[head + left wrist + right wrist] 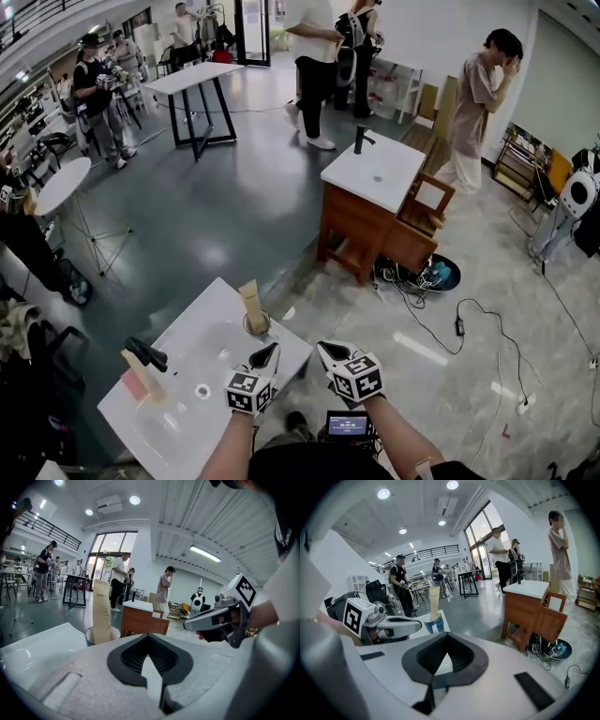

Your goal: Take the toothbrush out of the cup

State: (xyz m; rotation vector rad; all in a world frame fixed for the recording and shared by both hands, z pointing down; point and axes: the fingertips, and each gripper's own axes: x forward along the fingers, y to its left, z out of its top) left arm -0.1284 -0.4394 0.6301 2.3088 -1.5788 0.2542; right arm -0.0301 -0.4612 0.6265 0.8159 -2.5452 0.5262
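A tall tan toothbrush box (pixel 251 304) stands upright in a round cup (pixel 258 327) at the far right corner of a white sink counter (pixel 225 328). My left gripper (pixel 269 354) hovers just right of the cup, its jaws together and empty. My right gripper (pixel 327 353) floats beside it, off the counter's edge, shut on nothing. The left gripper view has the box (pixel 101 611) and cup (pixel 90 633) ahead to the left, and the right gripper (pixel 208 619) on the right. In the right gripper view the cup (pixel 433 623) sits ahead, with the left gripper (pixel 396 626) at left.
On the counter stand a black faucet (pixel 145 352) and a tan and pink object (pixel 141 377), near the drain (pixel 202 391). A wooden vanity with a white top (pixel 375 173) stands farther off. Cables (pixel 464 314) trail on the floor. Several people stand around.
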